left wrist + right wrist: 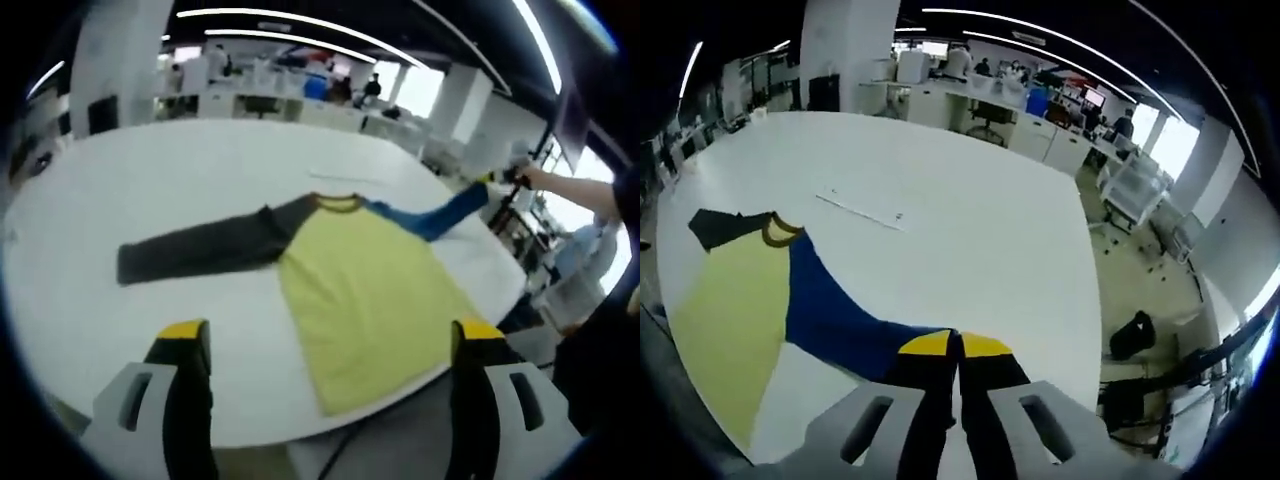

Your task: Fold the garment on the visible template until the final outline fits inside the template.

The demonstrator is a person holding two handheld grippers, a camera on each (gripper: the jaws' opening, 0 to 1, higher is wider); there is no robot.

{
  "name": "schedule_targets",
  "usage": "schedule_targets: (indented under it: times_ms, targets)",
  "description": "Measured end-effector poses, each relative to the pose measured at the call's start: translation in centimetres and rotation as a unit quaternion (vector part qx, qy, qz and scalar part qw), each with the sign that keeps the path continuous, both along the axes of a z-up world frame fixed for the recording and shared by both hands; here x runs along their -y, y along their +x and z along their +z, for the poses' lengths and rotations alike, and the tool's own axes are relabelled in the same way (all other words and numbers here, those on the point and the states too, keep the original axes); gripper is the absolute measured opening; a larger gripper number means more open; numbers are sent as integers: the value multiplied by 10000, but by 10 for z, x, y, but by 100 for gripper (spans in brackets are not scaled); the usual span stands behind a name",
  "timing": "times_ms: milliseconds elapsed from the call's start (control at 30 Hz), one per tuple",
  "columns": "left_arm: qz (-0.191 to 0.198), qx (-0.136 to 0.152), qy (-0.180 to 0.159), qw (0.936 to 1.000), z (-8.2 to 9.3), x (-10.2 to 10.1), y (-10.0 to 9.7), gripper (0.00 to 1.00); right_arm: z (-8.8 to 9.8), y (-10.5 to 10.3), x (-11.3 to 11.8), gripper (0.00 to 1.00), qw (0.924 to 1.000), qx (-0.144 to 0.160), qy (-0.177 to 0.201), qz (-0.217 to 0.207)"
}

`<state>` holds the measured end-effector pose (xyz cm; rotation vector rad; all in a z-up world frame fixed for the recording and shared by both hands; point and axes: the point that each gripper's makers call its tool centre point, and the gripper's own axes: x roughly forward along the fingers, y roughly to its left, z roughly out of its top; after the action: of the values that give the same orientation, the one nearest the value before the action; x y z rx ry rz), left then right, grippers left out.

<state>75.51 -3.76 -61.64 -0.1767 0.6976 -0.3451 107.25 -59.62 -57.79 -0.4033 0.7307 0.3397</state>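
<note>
Spread flat on a white tabletop [120, 190]: a long-sleeved garment [365, 280] with a yellow body, a dark grey sleeve [200, 245] stretched out to the left in the left gripper view and a blue sleeve [435, 215] reaching away to the right, collar toward the far side. Hem of the yellow body close to the near tabletop edge. Low in that view, left tongs [330, 345] held wide apart with yellow-tipped jaws, gripping nothing, poised above the near edge with the garment's lower part between the jaws. Far right in the same view, a person's hand [530, 178] at the end of the blue sleeve, holding the other tool there. Over in the right gripper view, the same garment [735, 300] at the left, yellow body nearest the edge, blue sleeve [835, 315] sweeping down toward the bottom centre. Right tongs [958, 350] pressed together, clamped on the cuff end of that blue sleeve. Beyond the collar, a thin pale strip [860, 211] lying on the tabletop [980, 210], apart from the cloth. Farther back, office desks and chairs.
</note>
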Motion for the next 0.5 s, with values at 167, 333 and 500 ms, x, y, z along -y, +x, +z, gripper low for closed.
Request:
schedule_targets:
  times_ms: [167, 333, 500]
  targets:
    - [-120, 92, -58, 9999, 4, 5, -5, 96, 20, -3, -25, 2, 9993, 150, -23, 331]
    - [-146, 151, -103, 9997, 7, 5, -10, 96, 42, -15, -60, 2, 9966, 275, -114, 766]
    - [-129, 267, -189, 9994, 12, 1, -14, 96, 65, -26, -99, 2, 9924, 400, -102, 1160]
